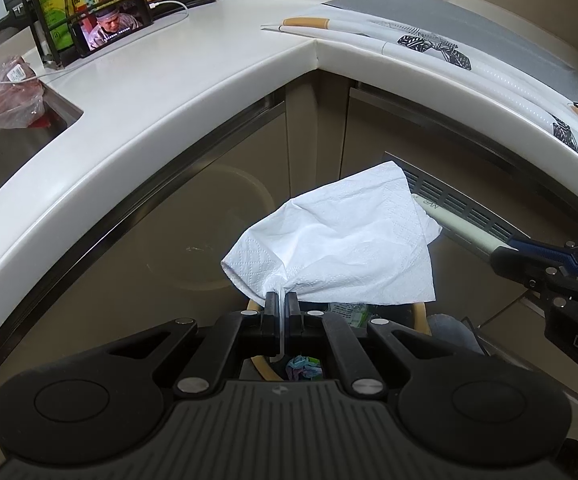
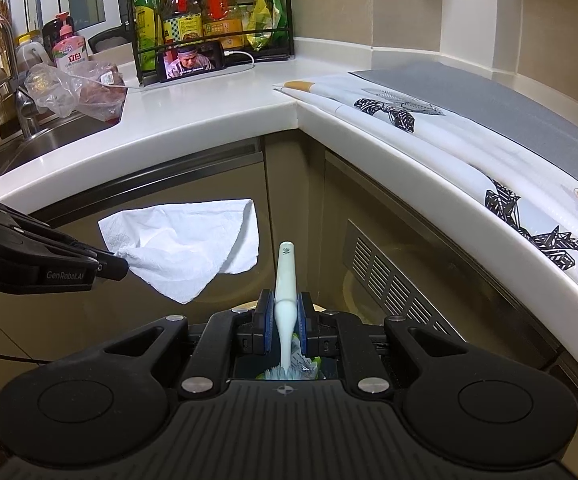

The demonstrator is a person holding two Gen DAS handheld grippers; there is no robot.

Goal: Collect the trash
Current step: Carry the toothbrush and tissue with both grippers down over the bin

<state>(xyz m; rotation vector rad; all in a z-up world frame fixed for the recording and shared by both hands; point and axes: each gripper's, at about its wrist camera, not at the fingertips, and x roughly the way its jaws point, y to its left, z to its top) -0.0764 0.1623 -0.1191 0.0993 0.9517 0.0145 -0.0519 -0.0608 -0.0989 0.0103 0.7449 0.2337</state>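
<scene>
My left gripper (image 1: 280,300) is shut on a white paper tissue (image 1: 341,248), which hangs out in front of the cabinets; the tissue also shows in the right wrist view (image 2: 185,240), pinched by the left gripper (image 2: 123,266). My right gripper (image 2: 284,312) is shut on a white toothbrush (image 2: 284,280), handle pointing away, bristles toward the camera. The toothbrush (image 1: 461,228) and right gripper (image 1: 501,254) show at the right of the left wrist view. Below both grippers a round bin with a tan rim (image 1: 420,316) holds coloured scraps.
An L-shaped white counter (image 1: 193,76) wraps the corner, with a patterned mat (image 2: 469,168) and grey mat on the right. A phone (image 2: 191,62) leans on a bottle rack. A plastic bag (image 2: 77,92) lies by the sink (image 2: 45,140). Beige cabinet doors with a vent (image 2: 393,280) stand ahead.
</scene>
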